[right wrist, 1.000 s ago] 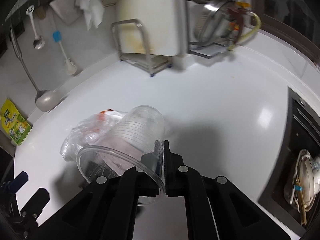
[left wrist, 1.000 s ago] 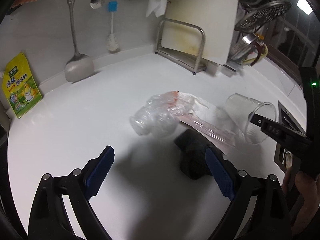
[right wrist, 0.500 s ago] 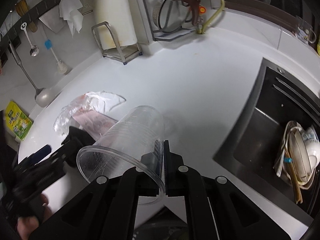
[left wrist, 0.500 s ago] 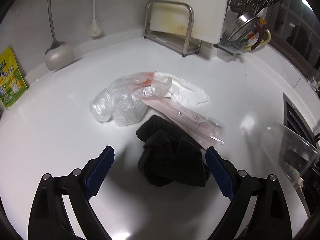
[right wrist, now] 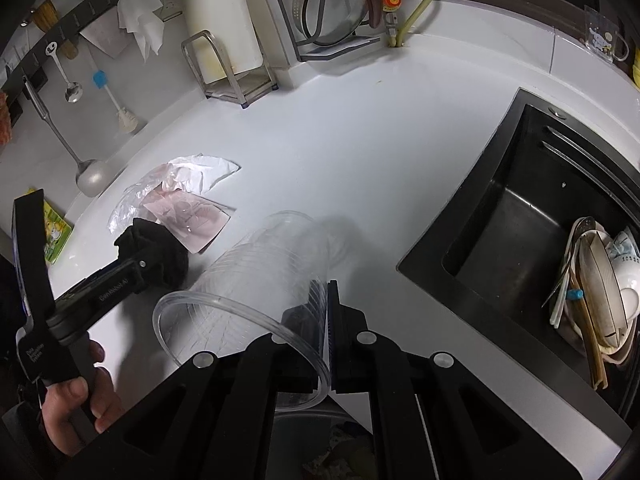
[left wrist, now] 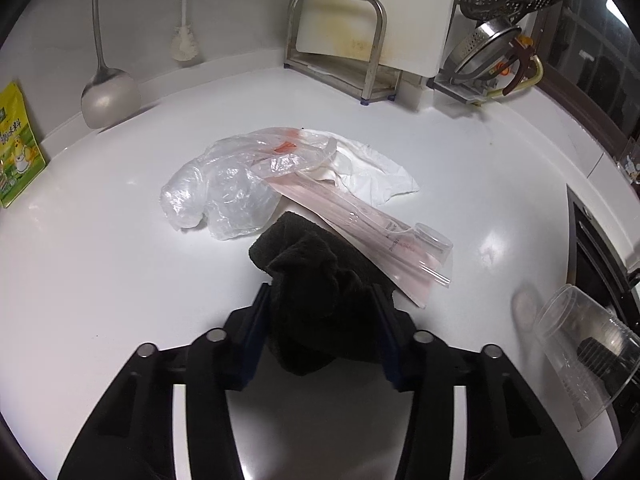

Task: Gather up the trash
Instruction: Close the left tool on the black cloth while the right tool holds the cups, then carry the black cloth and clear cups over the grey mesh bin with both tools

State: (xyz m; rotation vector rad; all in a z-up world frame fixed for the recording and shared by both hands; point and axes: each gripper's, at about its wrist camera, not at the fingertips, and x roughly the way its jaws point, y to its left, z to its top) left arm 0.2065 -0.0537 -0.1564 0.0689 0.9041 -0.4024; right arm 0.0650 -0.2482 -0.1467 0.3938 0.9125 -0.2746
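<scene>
While right gripper (right wrist: 327, 300) is pinching clear cup (right wrist: 256, 284) wall low centre, left gripper (left wrist: 320, 320) is closing on black cloth (left wrist: 316, 280); lifting comes next, likely.

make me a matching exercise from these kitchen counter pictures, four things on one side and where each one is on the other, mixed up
Things:
1. black cloth
2. clear plastic cup
3. ladle
4. stacked dishes

Places:
A. in the dark sink
B. pinched by its rim in the right gripper
C. hanging against the back wall
D. between the closing fingers of the left gripper

Pairs: 1-D, 2-B, 3-C, 4-A
</scene>
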